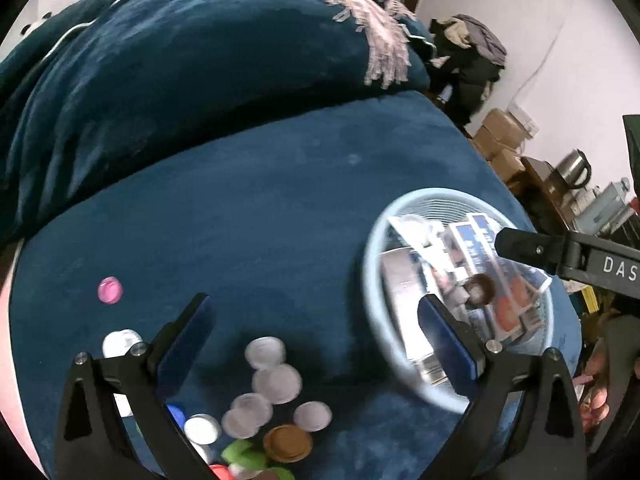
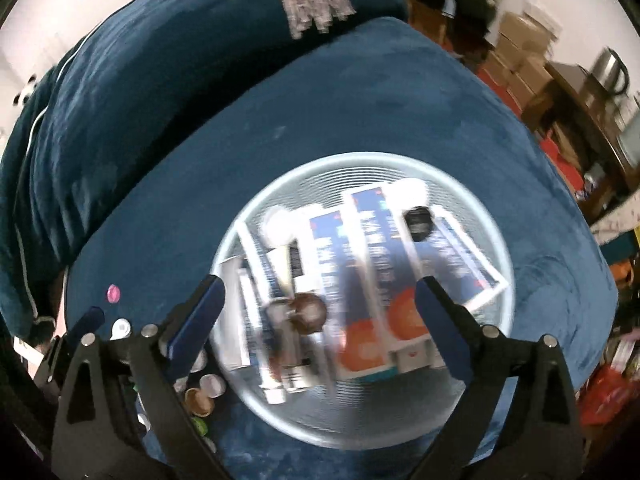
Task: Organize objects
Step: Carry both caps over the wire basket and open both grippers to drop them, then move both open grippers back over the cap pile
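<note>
Right gripper [image 2: 320,312] spread, seemingly over basket [image 2: 256,208]

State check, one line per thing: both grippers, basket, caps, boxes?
left gripper: open, empty, above the caps.
right gripper: open, empty, over the basket.
basket: upright on the blue cushion, holds boxes and tubes.
boxes: lying flat in the basket, closed as far as the blur shows.
loose caps: scattered on the cushion left of the basket.
pink cap: alone, apart from the others.
</note>
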`<state>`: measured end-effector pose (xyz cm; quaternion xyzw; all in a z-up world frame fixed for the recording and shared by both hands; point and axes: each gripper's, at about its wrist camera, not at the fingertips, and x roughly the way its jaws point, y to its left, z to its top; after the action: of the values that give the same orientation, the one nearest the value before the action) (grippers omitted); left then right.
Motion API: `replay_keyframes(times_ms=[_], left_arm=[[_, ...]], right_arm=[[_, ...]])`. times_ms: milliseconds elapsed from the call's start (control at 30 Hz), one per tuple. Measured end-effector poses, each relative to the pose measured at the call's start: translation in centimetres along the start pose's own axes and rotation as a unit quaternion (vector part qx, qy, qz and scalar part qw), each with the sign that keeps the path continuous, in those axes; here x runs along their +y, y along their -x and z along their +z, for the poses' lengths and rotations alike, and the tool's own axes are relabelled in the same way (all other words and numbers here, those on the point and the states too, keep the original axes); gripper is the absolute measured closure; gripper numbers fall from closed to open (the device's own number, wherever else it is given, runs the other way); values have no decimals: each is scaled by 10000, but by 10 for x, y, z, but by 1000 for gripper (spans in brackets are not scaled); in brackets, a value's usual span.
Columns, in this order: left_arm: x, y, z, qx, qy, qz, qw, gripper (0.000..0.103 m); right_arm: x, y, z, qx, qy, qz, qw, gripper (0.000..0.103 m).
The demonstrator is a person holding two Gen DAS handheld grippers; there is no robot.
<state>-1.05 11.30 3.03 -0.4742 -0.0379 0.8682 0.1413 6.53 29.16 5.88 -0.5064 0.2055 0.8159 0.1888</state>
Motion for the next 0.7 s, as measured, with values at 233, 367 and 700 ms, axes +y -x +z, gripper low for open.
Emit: replay_keyframes(times_ms=[233,367,700], left_arm=[[48,13,-7,-50,256,236,9994,2],[76,20,-14,-44,361,272,9990,2],[183,21,-60,42,1056,772,9914,2]], right_arm=[[56,-14,-5,158,490,137,9986,5],[86,-20,-11,231,770,255,9964,5],[174,-55,-38,676,1696,480,9820,5]])
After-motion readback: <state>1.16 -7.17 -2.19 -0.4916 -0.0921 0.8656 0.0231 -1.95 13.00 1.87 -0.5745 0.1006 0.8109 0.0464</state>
